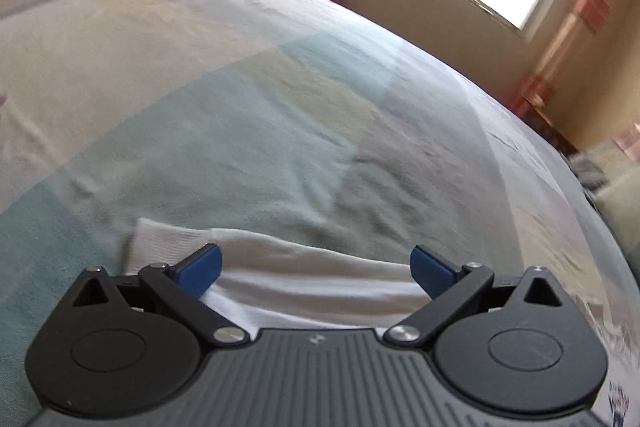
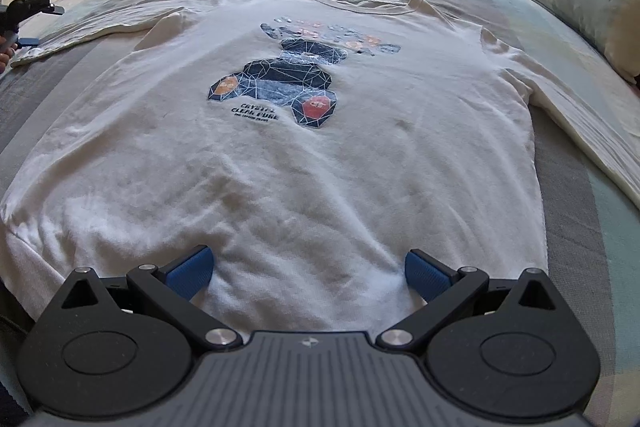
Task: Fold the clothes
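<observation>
White sweatshirt (image 2: 280, 155) flat on the bed (image 2: 580, 211)
We hold the right gripper (image 2: 306, 273) spread over its near hem; left gripper (image 1: 316, 271) spread above a sleeve cuff (image 1: 168, 239).

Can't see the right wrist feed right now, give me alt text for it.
A white sweatshirt with a geometric bear print lies flat, front up, on the bed, both sleeves spread out. The right claw is open over the hem. A pillow lies at far right, and the left claw is by the left cuff.

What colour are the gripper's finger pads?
Blue pads on black arms, clearest in the right wrist view.
</observation>
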Available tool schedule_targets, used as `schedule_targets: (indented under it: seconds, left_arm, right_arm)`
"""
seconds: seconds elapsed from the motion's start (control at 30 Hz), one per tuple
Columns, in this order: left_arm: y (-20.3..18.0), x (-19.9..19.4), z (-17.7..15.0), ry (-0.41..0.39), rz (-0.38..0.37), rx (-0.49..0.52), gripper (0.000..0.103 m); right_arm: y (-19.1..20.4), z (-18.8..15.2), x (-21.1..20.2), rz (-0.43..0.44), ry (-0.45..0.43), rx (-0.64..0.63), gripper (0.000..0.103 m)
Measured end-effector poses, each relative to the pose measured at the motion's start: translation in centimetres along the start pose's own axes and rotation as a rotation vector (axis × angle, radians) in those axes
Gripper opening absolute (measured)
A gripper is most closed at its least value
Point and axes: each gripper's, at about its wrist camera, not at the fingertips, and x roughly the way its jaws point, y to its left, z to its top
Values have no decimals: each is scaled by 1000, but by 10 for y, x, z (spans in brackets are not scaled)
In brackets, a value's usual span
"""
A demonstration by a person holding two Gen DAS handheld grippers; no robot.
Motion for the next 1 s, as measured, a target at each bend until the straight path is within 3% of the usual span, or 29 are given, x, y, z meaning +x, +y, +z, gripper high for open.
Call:
schedule_targets:
  seconds: [0.1,0.2,0.33,0.6,0.67,0.87,1.0]
  left_arm:
    - [-28,5,-6,28,16,93,100]
    - [-54,11,-26,16,113,221,100]
    - [-61,10,-52,-9,173,278,101]
    - [-56,-17,-60,75,136,311,101]
    - [-67,-21,-56,71,132,329,101]
    - [-126,-7,-57,40,18,408,101]
    - [-141,12,-77,81,26,449,102]
  right_arm:
    - [1,0,0,-5,-3,5,103]
    - [1,0,1,-8,-5,7,103]
    - [1,0,1,-7,-6,6,103]
    - [1,-1,1,-7,-11,7,103]
    - [2,-1,1,-8,-12,7,103]
    - [2,0,1,-10,-8,7,103]
    - [2,1,1,-12,-1,9,103]
